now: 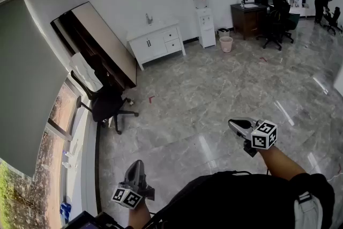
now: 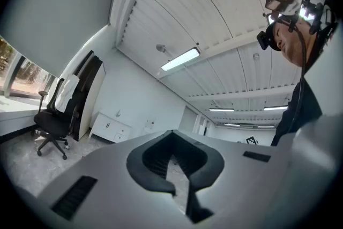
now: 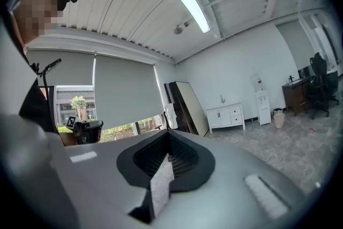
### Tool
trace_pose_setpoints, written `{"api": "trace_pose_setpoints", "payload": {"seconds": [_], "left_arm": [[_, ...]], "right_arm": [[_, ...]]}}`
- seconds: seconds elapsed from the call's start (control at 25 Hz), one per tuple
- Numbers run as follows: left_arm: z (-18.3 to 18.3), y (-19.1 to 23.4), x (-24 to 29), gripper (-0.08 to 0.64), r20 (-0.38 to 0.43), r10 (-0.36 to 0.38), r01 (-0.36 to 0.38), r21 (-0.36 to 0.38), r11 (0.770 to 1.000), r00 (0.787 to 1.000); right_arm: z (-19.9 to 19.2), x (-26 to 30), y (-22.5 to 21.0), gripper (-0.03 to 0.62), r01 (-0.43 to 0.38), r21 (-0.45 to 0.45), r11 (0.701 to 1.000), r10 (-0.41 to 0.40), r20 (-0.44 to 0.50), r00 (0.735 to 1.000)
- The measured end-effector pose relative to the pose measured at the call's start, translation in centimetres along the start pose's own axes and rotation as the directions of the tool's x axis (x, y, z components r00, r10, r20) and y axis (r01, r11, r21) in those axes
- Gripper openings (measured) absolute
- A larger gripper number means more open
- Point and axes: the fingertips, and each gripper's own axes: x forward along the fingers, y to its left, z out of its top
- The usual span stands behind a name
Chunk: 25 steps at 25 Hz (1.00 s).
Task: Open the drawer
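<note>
A white cabinet with drawers (image 1: 157, 42) stands against the far wall, several steps across the floor from me. It appears small in the left gripper view (image 2: 110, 127) and in the right gripper view (image 3: 226, 117). My left gripper (image 1: 135, 167) hangs low at the bottom left, jaws together and empty (image 2: 172, 161). At the lower right my right gripper (image 1: 236, 125) is held level, shut with nothing in it (image 3: 166, 161). Both are far from the cabinet.
A black office chair (image 1: 107, 104) and a dark board (image 1: 99, 45) leaning on the wall stand left of the cabinet. To the cabinet's right are a water dispenser (image 1: 204, 21), a pink bin (image 1: 226, 43) and a dark desk (image 1: 247, 19). A person (image 1: 323, 5) crouches far right.
</note>
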Motion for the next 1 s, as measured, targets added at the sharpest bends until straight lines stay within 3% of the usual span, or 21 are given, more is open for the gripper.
{"api": "trace_pose_setpoints", "payload": {"seconds": [1.0], "left_arm": [[-1.0,-2.5,1.9,-0.009,-0.055,-0.032,0.037,0.092,0.995,0.998]], "right_arm": [[0.7,-1.4,-0.6,0.000,-0.019,0.001,1.000,0.019,0.041,0.999]]}}
